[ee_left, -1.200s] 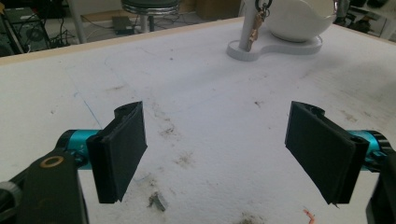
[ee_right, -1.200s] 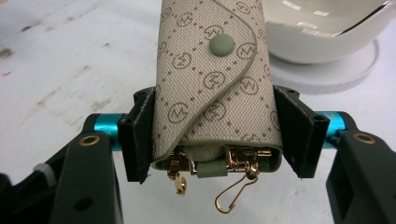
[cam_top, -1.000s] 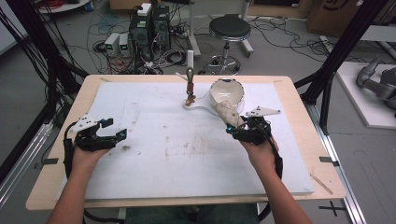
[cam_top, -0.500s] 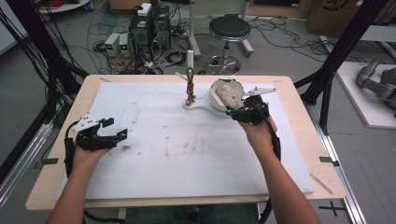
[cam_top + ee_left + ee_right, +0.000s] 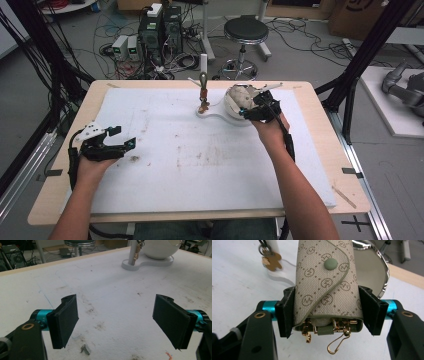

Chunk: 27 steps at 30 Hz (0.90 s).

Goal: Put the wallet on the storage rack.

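Note:
My right gripper [image 5: 325, 312] is shut on a beige monogram key pouch [image 5: 325, 282] with a green snap; gold hooks hang from the pouch's open lower end. In the high view the right gripper [image 5: 256, 107] holds the pouch [image 5: 243, 97] at the white bowl [image 5: 231, 106] near the table's far edge. The bowl [image 5: 370, 267] lies just behind the pouch. A brown key [image 5: 271, 263] hangs from a white post to its left. My left gripper [image 5: 117, 141] rests at the table's left side, open, with nothing between its jaws [image 5: 116, 322].
The bowl and the post [image 5: 203, 90] share a white stand base [image 5: 212, 115]. A stained white mat [image 5: 200, 160] covers the wooden table [image 5: 320, 115]. A stool [image 5: 245, 30] and cabled electronics [image 5: 160, 25] stand on the floor beyond the far edge.
My right gripper has carried the pouch away from me, from the mat's middle right up to the bowl. The left gripper has stayed in place, open.

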Each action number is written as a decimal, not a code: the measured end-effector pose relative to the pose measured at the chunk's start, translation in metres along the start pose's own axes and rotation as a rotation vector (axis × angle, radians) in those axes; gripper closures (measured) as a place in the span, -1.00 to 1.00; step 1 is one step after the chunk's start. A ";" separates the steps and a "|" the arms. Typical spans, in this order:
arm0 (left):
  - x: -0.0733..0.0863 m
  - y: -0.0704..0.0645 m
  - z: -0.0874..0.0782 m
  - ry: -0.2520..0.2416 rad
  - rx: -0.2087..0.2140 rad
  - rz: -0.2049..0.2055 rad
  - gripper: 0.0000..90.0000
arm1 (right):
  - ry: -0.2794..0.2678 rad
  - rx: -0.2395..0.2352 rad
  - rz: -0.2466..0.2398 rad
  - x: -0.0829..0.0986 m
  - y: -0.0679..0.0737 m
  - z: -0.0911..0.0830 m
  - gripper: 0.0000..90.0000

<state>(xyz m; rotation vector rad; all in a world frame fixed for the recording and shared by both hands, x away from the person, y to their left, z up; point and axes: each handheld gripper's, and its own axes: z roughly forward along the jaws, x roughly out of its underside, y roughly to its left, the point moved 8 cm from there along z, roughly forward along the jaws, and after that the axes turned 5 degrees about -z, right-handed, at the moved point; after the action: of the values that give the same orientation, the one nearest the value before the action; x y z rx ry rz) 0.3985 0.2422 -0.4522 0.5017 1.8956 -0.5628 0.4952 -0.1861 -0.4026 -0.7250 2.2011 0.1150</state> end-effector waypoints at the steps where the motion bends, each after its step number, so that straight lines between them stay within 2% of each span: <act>1: 0.000 0.000 0.000 0.001 0.000 0.002 -0.54 | 0.000 0.000 0.000 0.000 0.000 0.000 -0.18; 9: 0.000 0.000 0.000 0.004 0.003 0.005 -0.54 | 0.028 0.019 -0.008 0.003 -0.006 0.014 -0.18; 19: 0.001 0.000 0.000 0.005 0.001 0.005 -0.54 | 0.062 0.037 -0.038 0.001 -0.004 0.024 -0.18; 27: 0.001 0.001 0.001 0.007 -0.001 0.005 -0.54 | 0.081 0.050 -0.026 0.003 -0.009 0.032 -0.19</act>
<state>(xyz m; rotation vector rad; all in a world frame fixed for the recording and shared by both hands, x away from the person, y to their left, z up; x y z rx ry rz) 0.3990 0.2426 -0.4538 0.5084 1.9003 -0.5573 0.5198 -0.1853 -0.4246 -0.7418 2.2624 0.0179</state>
